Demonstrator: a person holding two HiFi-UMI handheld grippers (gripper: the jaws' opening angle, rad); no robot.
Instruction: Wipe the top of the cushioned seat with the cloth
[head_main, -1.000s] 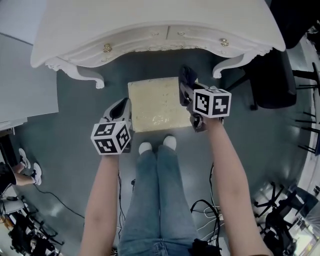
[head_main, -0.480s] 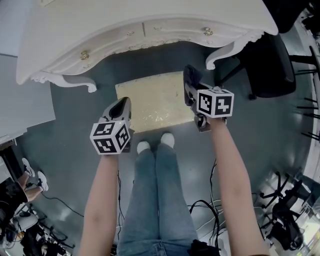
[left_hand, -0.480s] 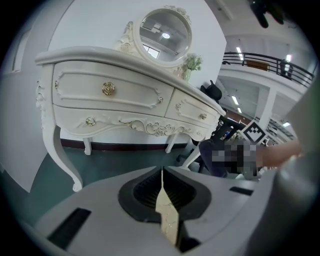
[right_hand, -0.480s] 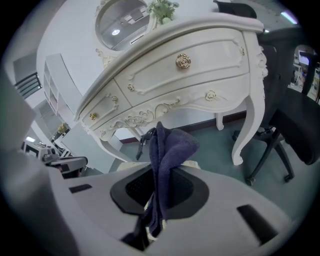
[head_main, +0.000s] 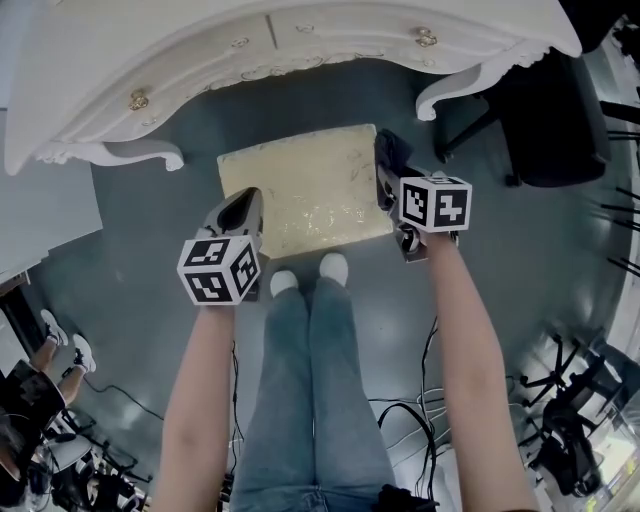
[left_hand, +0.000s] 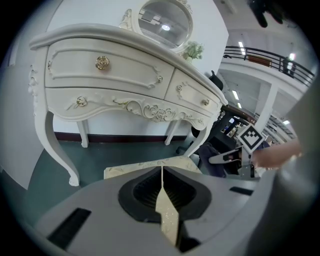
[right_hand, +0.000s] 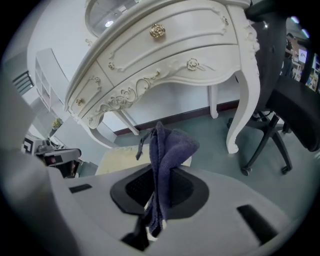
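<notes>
The cushioned seat (head_main: 300, 192) is a cream rectangular stool top on the floor in front of a white dressing table; it also shows in the left gripper view as the seat (left_hand: 127, 170) and in the right gripper view as the seat (right_hand: 120, 159). A dark blue cloth (right_hand: 165, 150) stands bunched between the jaws of my right gripper (right_hand: 159, 172), which is shut on it. In the head view the cloth (head_main: 390, 152) hangs over the seat's right edge, held by the right gripper (head_main: 388, 180). My left gripper (head_main: 246, 207) hovers at the seat's left front, shut and empty.
The white dressing table (head_main: 150, 60) with curved legs (head_main: 448, 92) stands just beyond the seat. A black office chair (head_main: 555, 110) is at the right. The person's feet (head_main: 308, 275) touch the seat's near edge. Cables (head_main: 410, 410) lie on the floor behind.
The view has swung: seat and table have shifted and rotated in the head view. Both grippers keep nearly the same places, the right one still over the seat's right edge with the cloth.
</notes>
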